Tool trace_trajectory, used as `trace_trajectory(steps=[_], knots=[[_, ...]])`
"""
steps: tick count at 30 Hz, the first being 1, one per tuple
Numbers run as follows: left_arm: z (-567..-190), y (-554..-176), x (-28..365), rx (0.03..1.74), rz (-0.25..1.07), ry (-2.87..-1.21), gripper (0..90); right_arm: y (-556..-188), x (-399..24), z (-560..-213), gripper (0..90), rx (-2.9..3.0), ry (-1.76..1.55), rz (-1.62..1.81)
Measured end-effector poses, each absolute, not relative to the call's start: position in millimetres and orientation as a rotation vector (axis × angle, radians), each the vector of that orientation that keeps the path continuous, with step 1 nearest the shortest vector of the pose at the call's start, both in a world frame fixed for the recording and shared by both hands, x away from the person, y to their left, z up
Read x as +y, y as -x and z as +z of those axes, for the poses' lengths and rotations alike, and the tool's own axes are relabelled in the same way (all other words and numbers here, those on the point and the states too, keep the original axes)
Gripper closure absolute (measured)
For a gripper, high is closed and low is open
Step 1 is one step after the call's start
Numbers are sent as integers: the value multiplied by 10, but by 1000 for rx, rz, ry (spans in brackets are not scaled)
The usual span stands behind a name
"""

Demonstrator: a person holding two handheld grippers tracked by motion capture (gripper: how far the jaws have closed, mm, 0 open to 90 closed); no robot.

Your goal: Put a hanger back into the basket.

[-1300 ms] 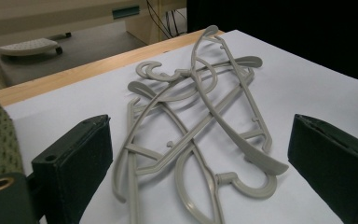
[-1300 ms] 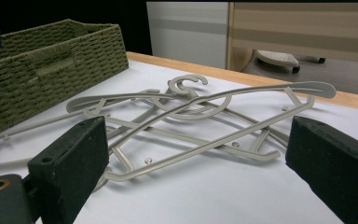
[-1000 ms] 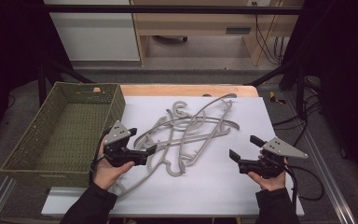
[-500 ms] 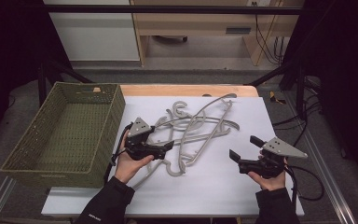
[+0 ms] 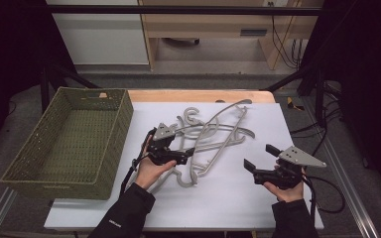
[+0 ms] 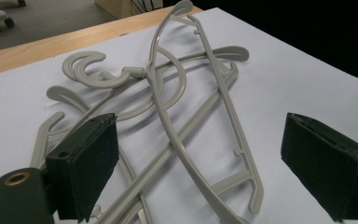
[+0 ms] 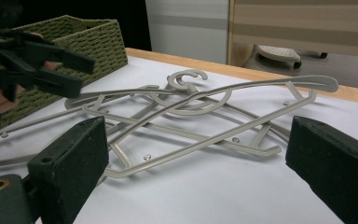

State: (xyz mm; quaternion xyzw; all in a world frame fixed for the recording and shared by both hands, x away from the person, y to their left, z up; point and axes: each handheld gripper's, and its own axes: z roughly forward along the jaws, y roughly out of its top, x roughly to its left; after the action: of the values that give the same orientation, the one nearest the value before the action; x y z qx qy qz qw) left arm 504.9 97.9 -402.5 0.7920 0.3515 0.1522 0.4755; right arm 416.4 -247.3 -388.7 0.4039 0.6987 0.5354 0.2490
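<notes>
A tangle of several grey plastic hangers (image 5: 213, 134) lies on the white table top (image 5: 238, 203). My left gripper (image 5: 189, 154) is low over the pile's left side, pointing right. It is open, and its jaws have just been closing a little. In the left gripper view the hangers (image 6: 186, 121) cross between the jaws of the left gripper (image 6: 199, 121), and neither pad touches them. My right gripper (image 5: 258, 155) is open to the right of the pile and points at it. In the right gripper view the hangers (image 7: 191, 112) lie beyond the right gripper (image 7: 198, 126), with the left gripper (image 7: 81, 74) at the far left.
A green woven basket (image 5: 54, 186) stands on the table's left side, close to my left forearm; it is seen too in the right gripper view (image 7: 74, 32). A bare wooden strip (image 5: 198, 95) runs along the far edge. White surface lies between my two hands.
My left hand has moved right from beside the basket and a little down, onto the hanger pile. The right hand and the hangers have stayed put.
</notes>
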Motion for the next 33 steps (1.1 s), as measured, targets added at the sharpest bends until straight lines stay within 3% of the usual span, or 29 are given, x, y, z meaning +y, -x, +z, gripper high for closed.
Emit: trace_trajectory(steps=[15, 27, 33], knots=[[-4292, -5244, 728, 937, 350, -1990, 246, -4172, -2472, -3892, 61, 1902, -1103, 1462], [-4539, -5303, 612, 981, 342, -2103, 467, -4176, -2475, -3891, 61, 1903, -1103, 1460], [-4604, -5320, 581, 1010, 328, -2126, 527, -4174, -2479, -3889, 62, 1902, -1105, 1459]])
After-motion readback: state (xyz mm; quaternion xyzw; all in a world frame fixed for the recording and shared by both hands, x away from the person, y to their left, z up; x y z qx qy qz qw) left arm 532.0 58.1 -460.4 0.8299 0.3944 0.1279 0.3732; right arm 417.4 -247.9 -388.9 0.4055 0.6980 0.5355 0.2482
